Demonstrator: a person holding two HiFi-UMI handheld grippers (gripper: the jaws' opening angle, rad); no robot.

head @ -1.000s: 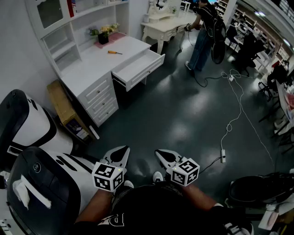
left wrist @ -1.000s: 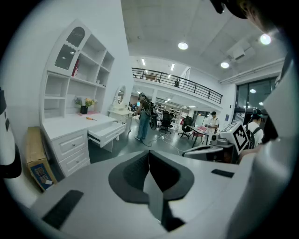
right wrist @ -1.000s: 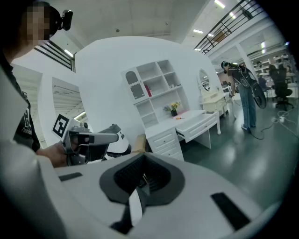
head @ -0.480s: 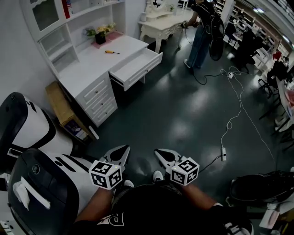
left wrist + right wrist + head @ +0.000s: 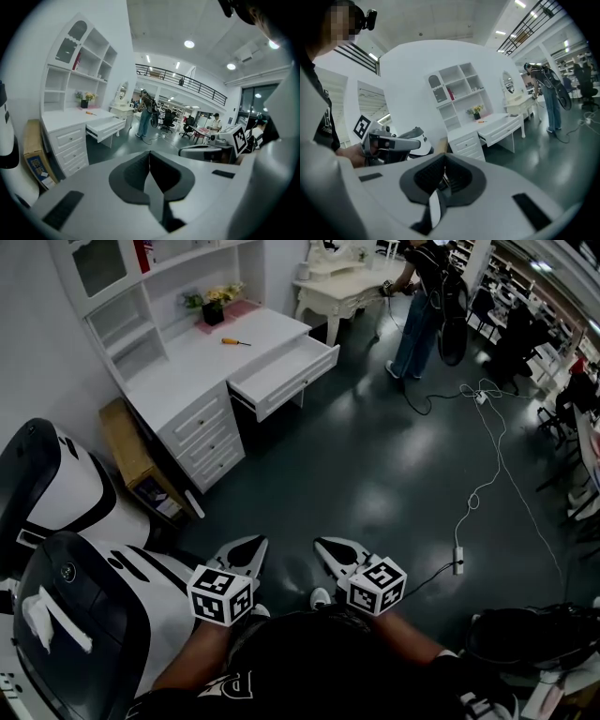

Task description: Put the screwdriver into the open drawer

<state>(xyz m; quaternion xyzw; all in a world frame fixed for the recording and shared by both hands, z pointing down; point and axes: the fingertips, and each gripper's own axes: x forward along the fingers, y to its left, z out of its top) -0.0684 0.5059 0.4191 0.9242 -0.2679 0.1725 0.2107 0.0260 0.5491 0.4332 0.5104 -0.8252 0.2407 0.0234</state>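
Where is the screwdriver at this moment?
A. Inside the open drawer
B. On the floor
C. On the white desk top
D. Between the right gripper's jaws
C: the orange-handled screwdriver lies on the white desk top, behind the open drawer and not in it.

The person holds the left gripper (image 5: 244, 552) and right gripper (image 5: 336, 551) side by side close before the body, both tilted slightly downward, fingers (image 5: 135, 174) closed together and empty.
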